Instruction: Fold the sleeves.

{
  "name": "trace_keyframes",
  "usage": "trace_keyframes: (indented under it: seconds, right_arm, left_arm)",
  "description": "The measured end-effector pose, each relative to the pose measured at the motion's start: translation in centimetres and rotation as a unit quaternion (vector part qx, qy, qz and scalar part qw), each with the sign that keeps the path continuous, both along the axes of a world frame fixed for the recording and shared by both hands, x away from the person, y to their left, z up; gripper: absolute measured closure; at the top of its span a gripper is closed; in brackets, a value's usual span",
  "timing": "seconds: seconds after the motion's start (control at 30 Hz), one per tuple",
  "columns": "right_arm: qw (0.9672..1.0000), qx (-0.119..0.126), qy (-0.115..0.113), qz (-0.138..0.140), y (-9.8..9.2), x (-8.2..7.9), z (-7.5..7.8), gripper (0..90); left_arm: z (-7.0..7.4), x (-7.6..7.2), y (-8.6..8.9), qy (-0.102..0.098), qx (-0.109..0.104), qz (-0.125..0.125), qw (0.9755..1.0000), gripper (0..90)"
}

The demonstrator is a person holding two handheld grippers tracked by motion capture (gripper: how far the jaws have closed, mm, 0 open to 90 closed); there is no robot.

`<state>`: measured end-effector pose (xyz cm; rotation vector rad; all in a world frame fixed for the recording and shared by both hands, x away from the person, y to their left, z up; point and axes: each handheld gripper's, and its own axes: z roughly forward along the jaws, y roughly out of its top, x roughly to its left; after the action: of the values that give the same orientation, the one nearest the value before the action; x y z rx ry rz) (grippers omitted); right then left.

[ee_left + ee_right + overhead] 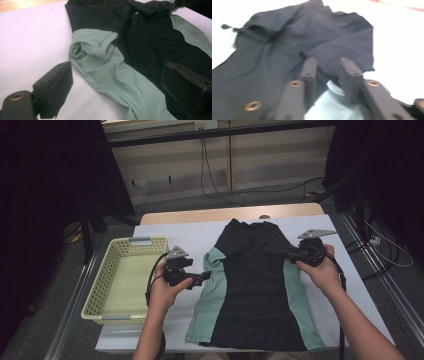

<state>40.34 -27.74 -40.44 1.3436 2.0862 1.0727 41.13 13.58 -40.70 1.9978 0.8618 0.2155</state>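
Bench (pixel 165 227) under white cloth: black-and-green shirt (pixel 252 285) flat, both sleeves folded inward, body unfolded, yellow basket (pixel 102 292) empty. Left hand-held gripper (pixel 202 279) jaws wide apart by the green sleeve; right hand-held gripper (pixel 280 251) jaws part-open astride the black sleeve, not clamped.

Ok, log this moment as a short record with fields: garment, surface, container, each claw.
garment: black and mint-green shirt, laid flat, left sleeve folded inward
surface: white sheet over the table
container: pale yellow slotted basket, left of the shirt
left claw: jaws wide open at the shirt's left side
right claw: jaws apart at the right sleeve, no pinch visible
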Motion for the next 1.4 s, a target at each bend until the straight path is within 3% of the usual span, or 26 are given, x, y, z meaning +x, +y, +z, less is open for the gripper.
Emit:
trace_keyframes:
  seconds: [0.2, 0.4, 0.47, 0.63, 0.8, 0.93, 1.07, 1.2, 1.4]
  right_arm:
    - [0.9994, -0.033, 0.004, -0.012, -0.8, 0.5, -0.6, 52.4]
    - [0.9992, -0.024, 0.030, -0.005, -0.8, 1.0, -1.7, 51.0]
    - [0.9991, -0.015, 0.040, 0.003, -0.8, 1.2, -2.0, 54.1]
    - [0.9985, -0.028, 0.047, 0.002, -0.7, 1.5, -2.5, 66.2]
    - [0.9992, -0.026, 0.030, -0.003, -0.6, 1.5, -2.4, 82.1]
    - [0.9993, -0.027, 0.024, -0.010, -0.6, 1.5, -2.1, 82.7]
    - [0.9997, -0.008, 0.001, -0.024, -1.0, 1.5, -1.2, 86.5]
    - [0.9995, -0.006, 0.006, -0.031, -1.4, 1.8, -0.4, 87.3]
    - [0.9995, 0.024, -0.001, -0.020, 0.4, 1.9, 0.5, 87.2]
  left_arm:
    - [-0.1, 0.0, 0.2, 0.001, 0.000, 0.001, 1.0000, 10.4]
    - [-0.3, 0.1, 0.1, 0.003, 0.001, -0.002, 1.0000, 10.4]
    - [-0.2, 0.0, 0.0, 0.003, 0.001, -0.001, 1.0000, 10.4]
    - [-0.3, 0.1, 0.1, 0.003, 0.001, -0.001, 1.0000, 10.4]
    - [-0.3, 0.2, 0.4, 0.001, 0.000, 0.005, 1.0000, 10.4]
    - [-0.3, 0.2, 0.4, 0.001, 0.002, 0.004, 1.0000, 10.4]
    - [-0.2, 0.2, 0.4, 0.000, 0.003, 0.005, 1.0000, 10.4]
    - [-0.2, 0.2, 0.4, 0.000, 0.003, 0.005, 1.0000, 10.4]
    - [-0.4, 0.3, 0.3, 0.004, 0.003, 0.003, 1.0000, 10.4]
